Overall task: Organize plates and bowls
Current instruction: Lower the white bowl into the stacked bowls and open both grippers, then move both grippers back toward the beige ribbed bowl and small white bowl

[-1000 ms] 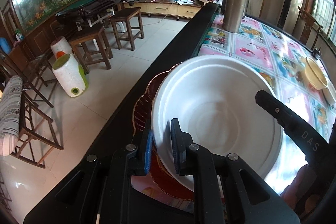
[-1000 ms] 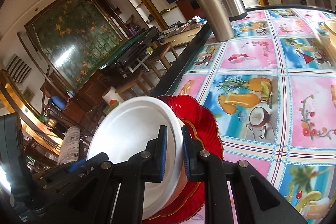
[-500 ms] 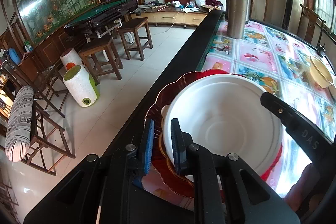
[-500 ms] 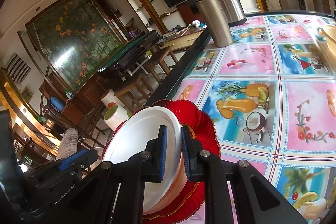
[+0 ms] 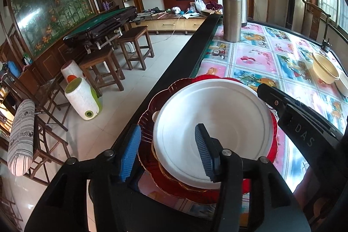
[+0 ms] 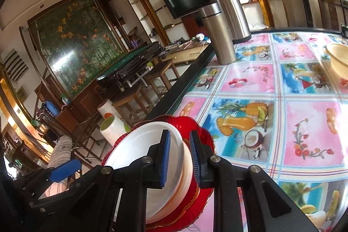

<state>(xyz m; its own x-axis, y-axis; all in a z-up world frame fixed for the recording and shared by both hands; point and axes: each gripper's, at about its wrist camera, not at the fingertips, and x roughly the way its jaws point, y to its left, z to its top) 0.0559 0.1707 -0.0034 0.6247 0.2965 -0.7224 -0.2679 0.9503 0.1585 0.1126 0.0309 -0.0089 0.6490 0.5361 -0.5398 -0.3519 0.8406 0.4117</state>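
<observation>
At the near left corner of the table, close to its dark edge, a white plate sits on top of a red scalloped plate, with what looks like another white dish rim sandwiched between them — I cannot tell how many pieces make up the stack. From the left wrist view, the left gripper stands wide, its two blue pads spread on either side of the white plate's rim at about 8 o'clock of the plate, neither pad visibly pressing it. From the right wrist view, the right gripper is narrowed around the white plate's rim at the plate's 4 o'clock side; whether its pads actually clamp the rim I cannot tell. The red scalloped plate shows beneath and beyond. Toward 12 o'clock on the fruit-print tablecloth stands a steel thermos, and out at 2 o'clock, well apart from the stack, lies a cream bowl — just beside a second pale dish.
</observation>
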